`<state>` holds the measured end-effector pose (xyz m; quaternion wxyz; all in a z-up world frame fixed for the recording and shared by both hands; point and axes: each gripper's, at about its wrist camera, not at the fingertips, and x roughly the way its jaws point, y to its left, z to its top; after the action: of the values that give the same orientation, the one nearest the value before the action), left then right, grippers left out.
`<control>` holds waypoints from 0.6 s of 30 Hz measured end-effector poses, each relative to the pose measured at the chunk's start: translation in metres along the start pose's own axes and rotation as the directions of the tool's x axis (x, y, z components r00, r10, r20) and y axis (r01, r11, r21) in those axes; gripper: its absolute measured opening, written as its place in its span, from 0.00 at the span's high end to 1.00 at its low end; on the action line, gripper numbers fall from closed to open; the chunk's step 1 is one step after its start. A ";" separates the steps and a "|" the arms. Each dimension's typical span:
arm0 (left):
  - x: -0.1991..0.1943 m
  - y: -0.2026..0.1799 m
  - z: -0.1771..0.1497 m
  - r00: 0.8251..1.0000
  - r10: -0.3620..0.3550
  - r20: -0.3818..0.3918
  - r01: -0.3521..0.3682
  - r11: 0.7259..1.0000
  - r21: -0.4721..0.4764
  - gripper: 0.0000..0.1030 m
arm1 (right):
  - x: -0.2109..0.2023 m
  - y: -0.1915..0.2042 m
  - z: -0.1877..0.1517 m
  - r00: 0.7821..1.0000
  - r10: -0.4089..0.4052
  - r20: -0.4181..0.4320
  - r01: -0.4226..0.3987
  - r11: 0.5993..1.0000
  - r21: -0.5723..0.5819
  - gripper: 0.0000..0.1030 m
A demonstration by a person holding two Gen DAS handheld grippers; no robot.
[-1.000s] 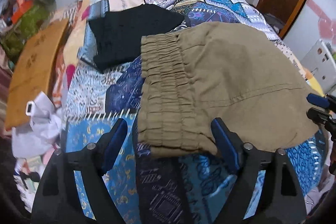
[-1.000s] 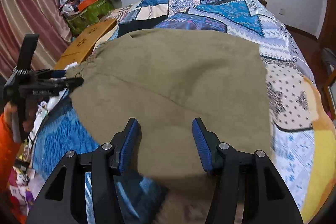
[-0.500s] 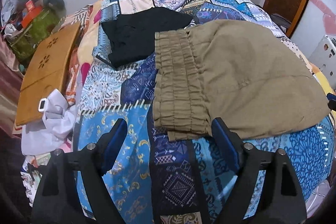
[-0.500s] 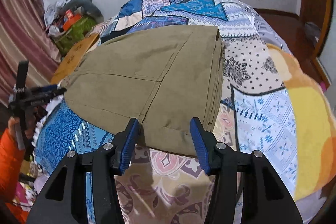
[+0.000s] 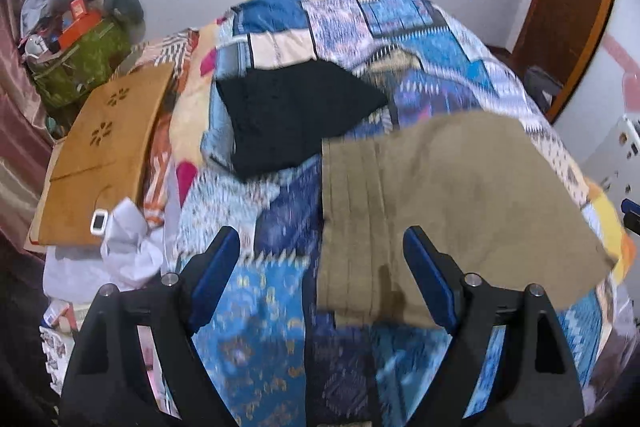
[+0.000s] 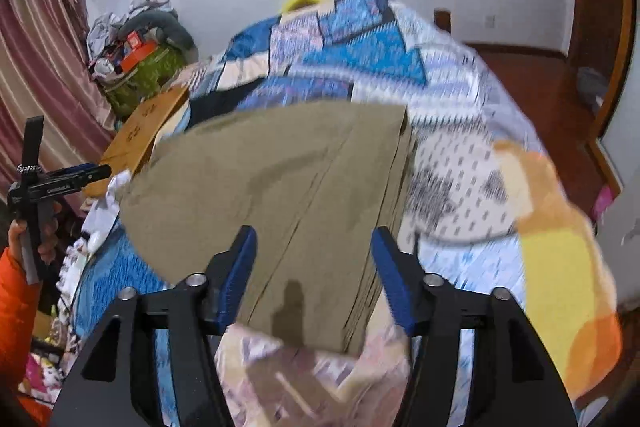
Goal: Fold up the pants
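Both tools clear of the cloth: left gripper (image 5: 320, 263) spread wide with nothing pinched, right gripper (image 6: 312, 267) with jaws opening and likewise empty, both hovering over the near edge of the pants (image 5: 452, 203). Khaki pants folded flat on the patchwork bedspread (image 5: 260, 327), stacked layers showing along one side. Black garment (image 5: 292, 115) just beyond, touching a far corner; wooden board (image 5: 104, 151) off the bed's left side.
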<state>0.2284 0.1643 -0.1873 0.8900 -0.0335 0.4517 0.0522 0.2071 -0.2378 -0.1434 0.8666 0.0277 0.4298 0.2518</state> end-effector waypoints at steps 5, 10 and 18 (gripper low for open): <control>0.022 -0.008 0.036 0.998 0.051 0.023 -0.052 0.997 0.051 0.13 | 0.011 -0.015 0.033 0.999 -0.023 0.049 0.023 1.000 0.002 0.33; 0.064 -0.005 0.062 0.999 0.016 -0.040 -0.016 1.000 0.020 0.13 | 0.040 -0.029 0.061 0.997 -0.054 0.055 0.055 0.998 -0.014 0.32; 0.120 -0.010 0.074 0.993 -0.001 -0.121 0.007 0.999 0.049 0.13 | 0.115 -0.071 0.093 0.996 -0.082 -0.040 0.083 0.997 0.007 0.32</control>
<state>0.3594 0.1704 -0.2404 0.8618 -0.0156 0.5057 0.0372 0.3655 -0.2313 -0.1877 0.8675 0.0087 0.4488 0.2145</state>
